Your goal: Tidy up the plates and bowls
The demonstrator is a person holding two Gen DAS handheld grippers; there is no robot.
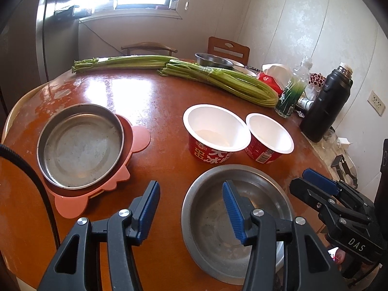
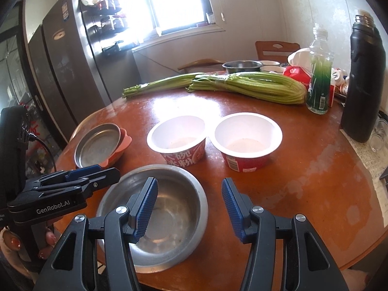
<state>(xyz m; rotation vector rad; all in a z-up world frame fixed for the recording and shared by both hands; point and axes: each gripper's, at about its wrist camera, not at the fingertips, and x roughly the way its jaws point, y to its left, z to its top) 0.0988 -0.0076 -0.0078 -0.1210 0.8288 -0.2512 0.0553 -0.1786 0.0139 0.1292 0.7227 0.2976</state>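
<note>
A steel bowl (image 1: 264,208) sits empty near the table's front edge. My left gripper (image 1: 191,208) hovers above it, open and empty; its right finger is over the bowl, its left finger over bare table. My right gripper (image 2: 189,206) is also open and empty, its left finger above the same steel bowl (image 2: 177,208). A shallow metal plate (image 1: 80,145) rests on a pink mat (image 1: 70,203) at the left. Two empty red paper bowls (image 1: 215,131) (image 1: 269,135) stand side by side behind the steel bowl. Each gripper shows in the other's view: right gripper (image 1: 320,184), left gripper (image 2: 92,172).
Two celery bunches (image 1: 218,80) lie across the far side of the round brown table (image 1: 157,111). A black thermos (image 1: 325,106), a glass bottle (image 1: 293,89), a red packet and another steel bowl (image 1: 211,59) crowd the back right. Chairs and a fridge (image 2: 68,60) stand beyond.
</note>
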